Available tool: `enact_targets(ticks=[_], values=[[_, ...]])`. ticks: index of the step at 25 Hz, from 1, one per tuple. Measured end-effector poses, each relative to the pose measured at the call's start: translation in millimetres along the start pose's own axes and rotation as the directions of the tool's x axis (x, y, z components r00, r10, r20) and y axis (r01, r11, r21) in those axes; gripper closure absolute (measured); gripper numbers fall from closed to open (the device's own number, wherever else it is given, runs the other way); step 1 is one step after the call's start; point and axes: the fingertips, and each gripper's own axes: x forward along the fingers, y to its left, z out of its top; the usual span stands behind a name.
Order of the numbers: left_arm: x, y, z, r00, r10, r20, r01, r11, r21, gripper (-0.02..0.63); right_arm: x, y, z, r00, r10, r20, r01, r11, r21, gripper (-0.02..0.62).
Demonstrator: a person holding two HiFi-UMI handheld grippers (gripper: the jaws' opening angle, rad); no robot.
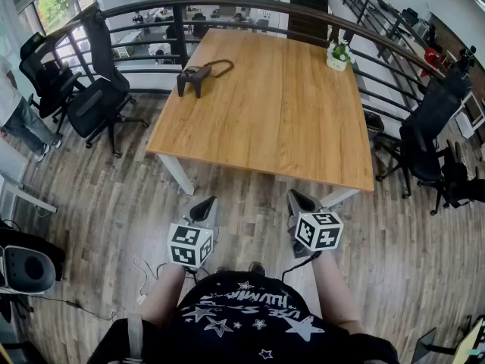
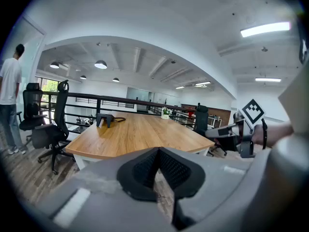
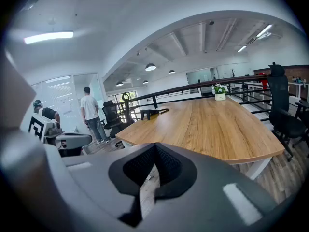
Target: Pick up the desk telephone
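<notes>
A dark desk telephone point(image 1: 195, 76) with a looped cord sits at the far left corner of the wooden table point(image 1: 273, 105); it shows small in the left gripper view point(image 2: 105, 118) and the right gripper view point(image 3: 148, 113). My left gripper point(image 1: 206, 205) and right gripper point(image 1: 295, 198) hang side by side over the floor, short of the table's near edge and far from the phone. Both are shut, tips touching, with nothing between them.
A small potted plant point(image 1: 338, 54) stands at the table's far right. Black office chairs point(image 1: 95, 101) flank the table on the left, and more chairs point(image 1: 428, 139) stand right. A black railing point(image 1: 227, 10) curves behind. A person point(image 3: 91, 114) stands left of the table.
</notes>
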Motion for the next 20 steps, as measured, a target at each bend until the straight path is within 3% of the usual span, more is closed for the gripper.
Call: enact_targets(ticks=[11, 20], values=[[-14, 5, -15, 1.0, 0.012, -0.005, -0.012, 1.0, -0.028, 0.604, 0, 13, -6, 1.0, 0.014, -0.001, -0.014, 1.0, -0.025, 0.595], [-32, 36, -29, 1.0, -0.005, -0.031, 0.003, 0.998, -0.056, 0.604, 18, 35, -22, 1.0, -0.028, -0.001, 0.028, 0.999, 0.015, 0.594]])
